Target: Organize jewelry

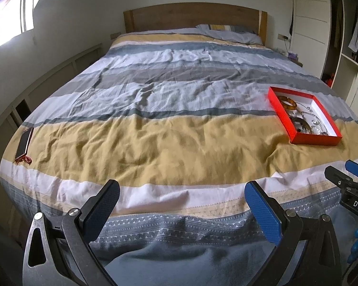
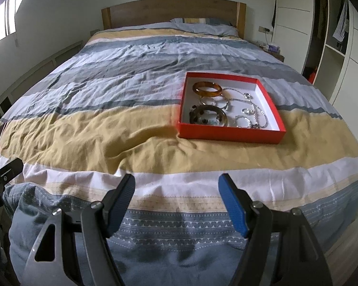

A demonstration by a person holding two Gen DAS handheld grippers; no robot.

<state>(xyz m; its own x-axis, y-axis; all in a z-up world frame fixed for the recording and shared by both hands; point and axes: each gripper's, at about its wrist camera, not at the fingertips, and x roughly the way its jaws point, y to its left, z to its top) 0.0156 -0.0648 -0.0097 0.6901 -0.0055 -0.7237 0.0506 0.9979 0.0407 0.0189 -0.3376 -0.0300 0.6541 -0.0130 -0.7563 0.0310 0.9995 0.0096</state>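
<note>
A red box (image 2: 229, 135) with a white inside lies on the striped bed cover, on the right side; it also shows in the left wrist view (image 1: 280, 109). Inside it are an amber bangle (image 2: 207, 88), a dark spotted bangle (image 2: 207, 116), thin silver bangles (image 2: 213, 101) and silver chains (image 2: 255, 114). My left gripper (image 1: 182, 190) is open and empty at the foot of the bed, left of the box. My right gripper (image 2: 176, 183) is open and empty at the foot of the bed, short of the box.
A phone (image 1: 24, 141) with a red charm lies near the bed's left edge. A wooden headboard (image 2: 174, 12) and pillow (image 2: 202, 27) are at the far end. White wardrobes (image 2: 334, 47) stand on the right, low shelving (image 1: 47, 78) on the left.
</note>
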